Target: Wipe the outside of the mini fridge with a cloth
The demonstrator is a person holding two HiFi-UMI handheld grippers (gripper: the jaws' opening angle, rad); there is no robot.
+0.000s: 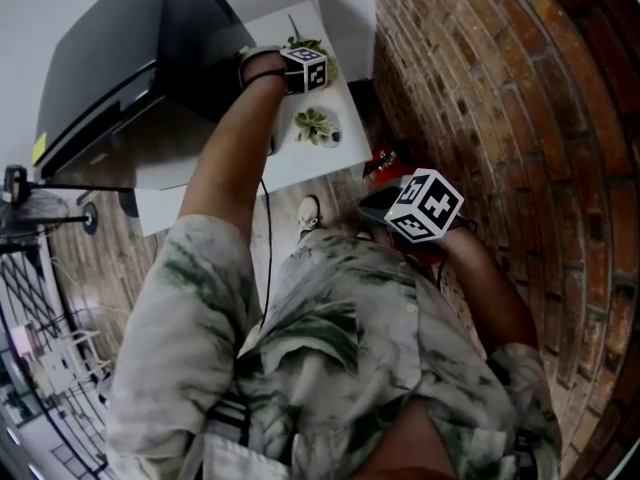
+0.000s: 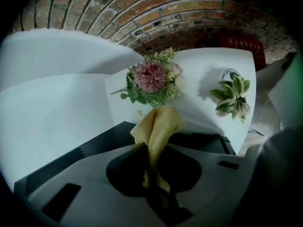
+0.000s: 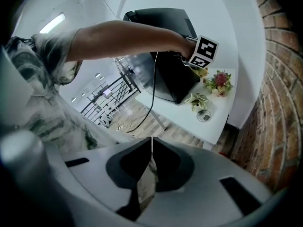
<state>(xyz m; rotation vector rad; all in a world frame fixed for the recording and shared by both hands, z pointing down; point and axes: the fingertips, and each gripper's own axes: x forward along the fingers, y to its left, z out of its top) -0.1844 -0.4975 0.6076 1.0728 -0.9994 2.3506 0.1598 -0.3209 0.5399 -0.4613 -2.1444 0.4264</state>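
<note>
The black mini fridge (image 1: 120, 58) stands on a white table (image 1: 300, 163) at the upper left of the head view. My left gripper (image 1: 300, 68) is at the fridge's right side, with the arm stretched out to it. It is shut on a yellow cloth (image 2: 158, 126), which sticks up out of its jaws just over the fridge's dark edge (image 2: 71, 160). My right gripper (image 1: 425, 208) hangs back near the body, beside the brick wall. In the right gripper view its jaws (image 3: 151, 138) are closed with nothing between them, and the fridge (image 3: 165, 56) shows far off.
A pink flower bunch (image 2: 151, 79) and a small leafy plant (image 2: 234, 96) stand on the table just beyond the fridge. A brick wall (image 1: 480, 88) runs along the right. A cable (image 1: 265, 248) hangs from the table, and a red object (image 1: 385, 163) lies on the floor.
</note>
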